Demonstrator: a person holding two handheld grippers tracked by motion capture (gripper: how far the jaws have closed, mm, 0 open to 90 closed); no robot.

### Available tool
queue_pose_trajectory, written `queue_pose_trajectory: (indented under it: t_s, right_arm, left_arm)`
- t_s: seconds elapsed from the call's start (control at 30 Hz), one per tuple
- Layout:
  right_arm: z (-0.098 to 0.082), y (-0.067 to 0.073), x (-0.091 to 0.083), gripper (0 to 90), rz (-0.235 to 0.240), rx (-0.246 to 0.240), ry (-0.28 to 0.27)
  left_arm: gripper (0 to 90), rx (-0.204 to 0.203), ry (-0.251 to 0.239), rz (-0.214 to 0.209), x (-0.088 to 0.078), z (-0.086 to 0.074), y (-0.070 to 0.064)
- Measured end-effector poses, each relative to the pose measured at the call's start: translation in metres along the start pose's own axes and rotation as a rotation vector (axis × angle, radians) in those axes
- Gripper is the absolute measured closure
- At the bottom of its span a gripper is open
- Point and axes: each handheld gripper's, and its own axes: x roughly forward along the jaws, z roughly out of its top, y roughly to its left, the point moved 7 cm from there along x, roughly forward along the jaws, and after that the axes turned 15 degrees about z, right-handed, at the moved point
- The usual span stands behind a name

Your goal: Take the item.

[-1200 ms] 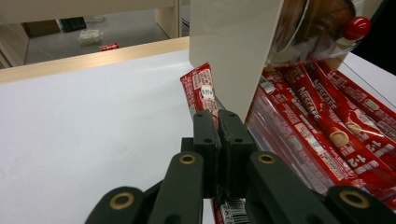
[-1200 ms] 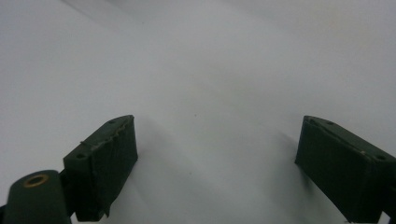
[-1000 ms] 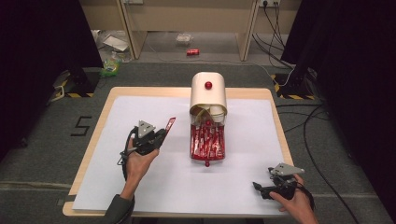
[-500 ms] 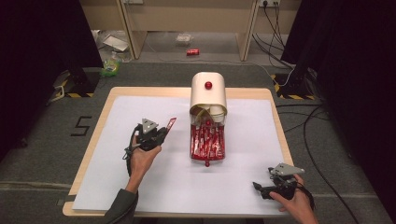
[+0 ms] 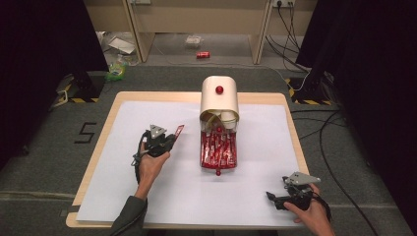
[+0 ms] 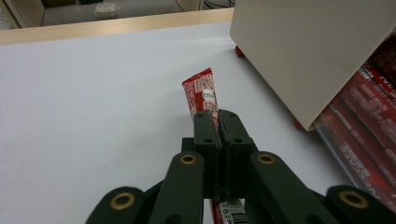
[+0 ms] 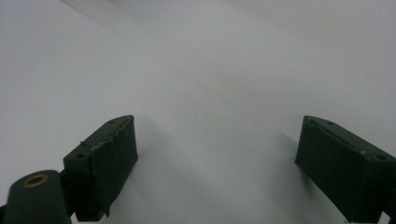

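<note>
Where the left tongs [image 6: 217, 122] clench a red sachet [image 6: 201, 94], their black jaws cover its middle, so the left gripper view shows just its upper end and a strip of barcode below the jaws. In the high view the sachet [image 5: 177, 133] is a thin red sliver, its print too small to read. Its long axis slants from the tongs up toward the far edge of the counter [image 5: 162, 96], tipped slightly toward the right edge, and it sits left of centre.

Just right of it stands a cream dispenser box [image 5: 219, 101] with a red knob [image 5: 219, 90], near the far edge at the middle. A tray of red sachets [image 5: 218, 150] runs from its mouth toward the near edge; the box's wall hides the tray's far end.

The right tongs [image 5: 273, 199], near the right near corner, are released, jaws spread wide over bare white paper [image 7: 196, 70]. Their tips are hard to make out from above.
</note>
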Motion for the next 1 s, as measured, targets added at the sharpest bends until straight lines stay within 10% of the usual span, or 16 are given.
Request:
queue_pose_trajectory:
  t_s: [1.0]
  right_arm:
    - [0.0, 0.0, 0.0, 12.7, 0.0, 0.001, 0.0]
  left_arm:
    - [79.9, -0.016, 0.05, 0.009, 0.016, -0.014, -0.001]
